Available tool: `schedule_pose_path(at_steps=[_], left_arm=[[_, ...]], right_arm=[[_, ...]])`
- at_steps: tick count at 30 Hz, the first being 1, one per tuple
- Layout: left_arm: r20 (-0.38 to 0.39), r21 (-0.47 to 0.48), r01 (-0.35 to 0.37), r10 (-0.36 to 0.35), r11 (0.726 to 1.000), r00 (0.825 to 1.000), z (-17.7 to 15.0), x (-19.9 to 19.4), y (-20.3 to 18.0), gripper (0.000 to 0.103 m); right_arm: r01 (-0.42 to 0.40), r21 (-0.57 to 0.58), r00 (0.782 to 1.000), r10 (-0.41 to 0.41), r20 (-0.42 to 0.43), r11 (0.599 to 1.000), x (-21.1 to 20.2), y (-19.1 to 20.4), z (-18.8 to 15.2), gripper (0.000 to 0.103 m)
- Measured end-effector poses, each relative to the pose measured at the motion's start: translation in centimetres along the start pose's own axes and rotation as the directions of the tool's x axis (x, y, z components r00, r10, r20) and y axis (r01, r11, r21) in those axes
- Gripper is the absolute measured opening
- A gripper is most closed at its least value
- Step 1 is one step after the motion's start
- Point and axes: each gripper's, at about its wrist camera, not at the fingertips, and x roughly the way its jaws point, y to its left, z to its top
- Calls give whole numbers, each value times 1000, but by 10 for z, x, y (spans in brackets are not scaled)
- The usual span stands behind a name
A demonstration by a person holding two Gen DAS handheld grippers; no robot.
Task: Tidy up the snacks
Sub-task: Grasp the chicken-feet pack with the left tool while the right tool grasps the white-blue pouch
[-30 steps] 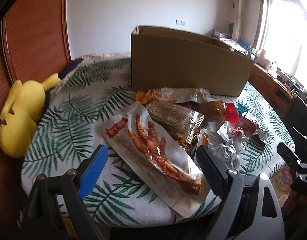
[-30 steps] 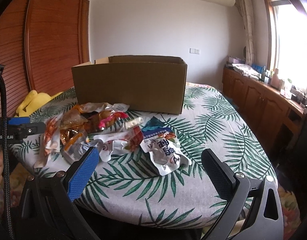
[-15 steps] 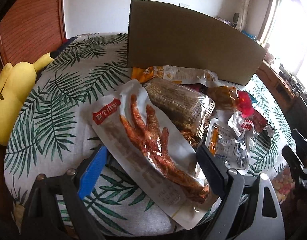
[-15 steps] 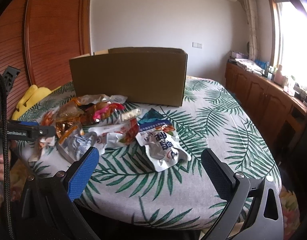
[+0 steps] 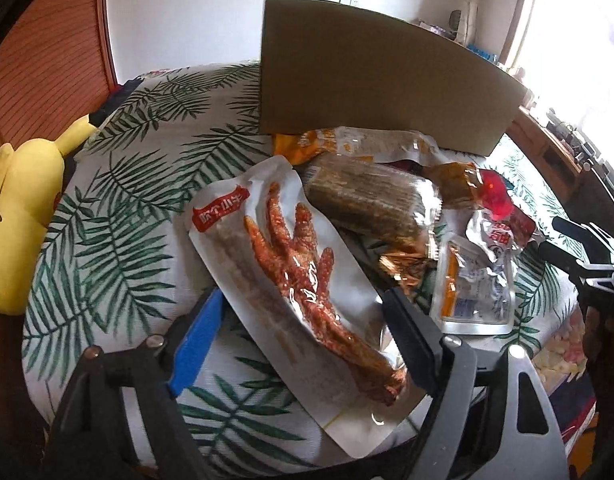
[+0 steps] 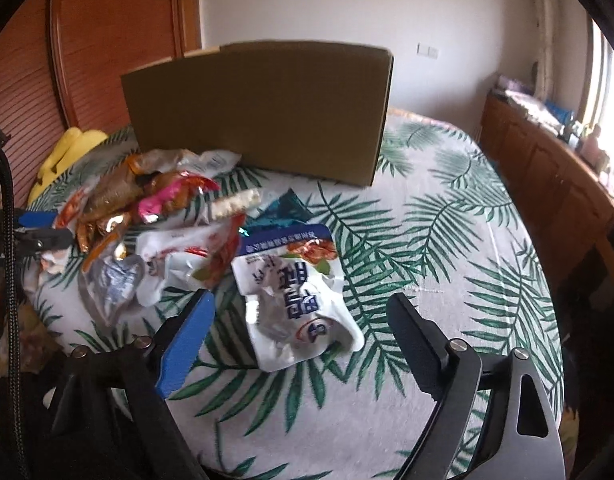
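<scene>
A long white packet with a red chicken foot [image 5: 291,280] lies at the near edge of the table, on top of a snack pile [image 5: 371,204]. My left gripper [image 5: 303,336] straddles its lower half. Its jaws are closing, and neither the blue pad nor the black pad visibly presses on the packet. A crumpled white and blue pouch [image 6: 295,296] lies between the fingers of my right gripper [image 6: 299,340]. Those jaws are closing too and stand clear of the pouch on both sides. A tall brown cardboard box [image 6: 259,108] stands behind the snack pile [image 6: 147,200].
The table wears a palm-leaf cloth [image 6: 427,240]. A yellow plush toy [image 5: 15,208] sits beyond the table's left edge. A wooden sideboard [image 6: 547,168] runs along the right wall under the window. The cardboard box [image 5: 367,80] blocks the far side. The other gripper [image 5: 587,248] shows at the right.
Both grippers moved forward and tilted down toward the table. The chicken foot packet and the white and blue pouch now sit between their fingers, and both pairs of jaws have narrowed slightly.
</scene>
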Motion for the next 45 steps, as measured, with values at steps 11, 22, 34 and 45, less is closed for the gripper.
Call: schedule_pose_path(at_steps=[11,22,34,45], left_arm=[[-51,-88,-7,2,996,999,21,9,13,83],[-69,-21,-72,70,997,995,29,20,5,74],[-59,-70,58,-63,996,996,25,7,32,63],[-26,-113,92,-95,989,995,19,-2,36,62]], right_arm=[[16,-58,997,-20,-69,998,23,0,7,89],[-4,-55,996,-1,-87,998,29,-4,11,89],[-45,-74,994,37,-105,996,26,-10,11,82],[-68,-80,989,57,-138,994,15,-18,13,63]])
